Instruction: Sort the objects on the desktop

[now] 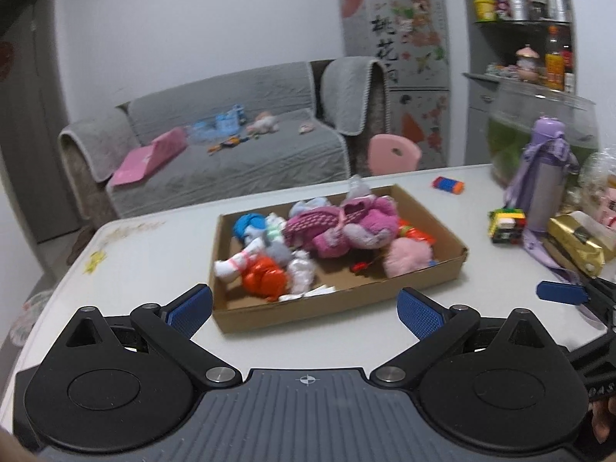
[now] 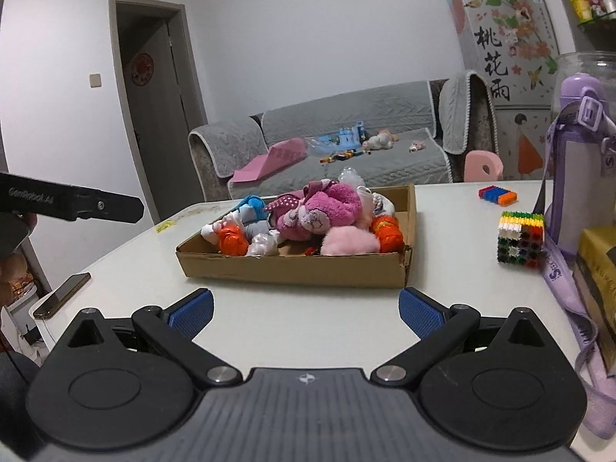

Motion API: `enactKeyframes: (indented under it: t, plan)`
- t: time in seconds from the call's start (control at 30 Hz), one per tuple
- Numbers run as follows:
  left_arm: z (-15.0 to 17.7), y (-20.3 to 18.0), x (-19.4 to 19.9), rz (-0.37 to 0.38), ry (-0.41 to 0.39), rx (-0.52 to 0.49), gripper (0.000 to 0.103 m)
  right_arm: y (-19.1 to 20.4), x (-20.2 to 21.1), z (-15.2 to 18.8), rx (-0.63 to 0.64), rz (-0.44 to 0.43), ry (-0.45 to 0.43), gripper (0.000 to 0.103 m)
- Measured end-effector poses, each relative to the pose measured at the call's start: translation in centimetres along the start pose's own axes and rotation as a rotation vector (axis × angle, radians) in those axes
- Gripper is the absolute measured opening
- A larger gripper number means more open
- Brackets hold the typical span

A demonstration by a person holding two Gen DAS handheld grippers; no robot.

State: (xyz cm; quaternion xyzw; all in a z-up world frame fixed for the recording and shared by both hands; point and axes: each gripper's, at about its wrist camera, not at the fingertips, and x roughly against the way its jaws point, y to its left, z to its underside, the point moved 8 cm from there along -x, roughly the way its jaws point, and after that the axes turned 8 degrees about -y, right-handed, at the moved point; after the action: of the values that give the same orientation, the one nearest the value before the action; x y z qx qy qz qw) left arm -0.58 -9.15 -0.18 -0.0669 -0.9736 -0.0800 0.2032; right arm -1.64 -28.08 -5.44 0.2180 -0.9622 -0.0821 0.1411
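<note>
Well, both tools hang low over the near edge of the white table (image 2: 115, 269), and neither has anything in it. The left gripper (image 1: 304, 310) stands wide, blue pads far apart and empty; the right gripper (image 2: 304, 310) is just as wide and just as bare.

The cardboard tray (image 2: 292, 267) lies straight ahead of both, already heaped with soft toys, the pink plush (image 2: 319, 211) on top. What remains loose sits off to the right: a multicoloured block cube (image 2: 520, 239) beside the purple bottle (image 2: 577, 169), and farther back a striped block bar (image 2: 497, 195), its long axis running roughly across the table.

That, I'd judge, settles the coming reach. The cube lies forward and to the right of the right gripper, well apart from the tray, and the right hand is plainly the nearer one. Whether the bottle's strap (image 2: 566, 288) touches the cube I cannot quite tell; it looks close enough to snag.
</note>
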Motion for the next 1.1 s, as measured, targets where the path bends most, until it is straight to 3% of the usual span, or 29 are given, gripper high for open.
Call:
enactKeyframes:
  t: [0.33, 1.1]
  plan:
    - [0.0, 1.0, 0.8, -0.066, -0.012, 0.021, 0.102, 0.7, 1.2, 0.8, 0.016, -0.026, -0.033, 0.102]
    - [-0.3, 1.1, 0.6, -0.048, -0.013, 0.039, 0.102, 1.7, 1.3, 1.7, 0.054, -0.015, 0.002, 0.102]
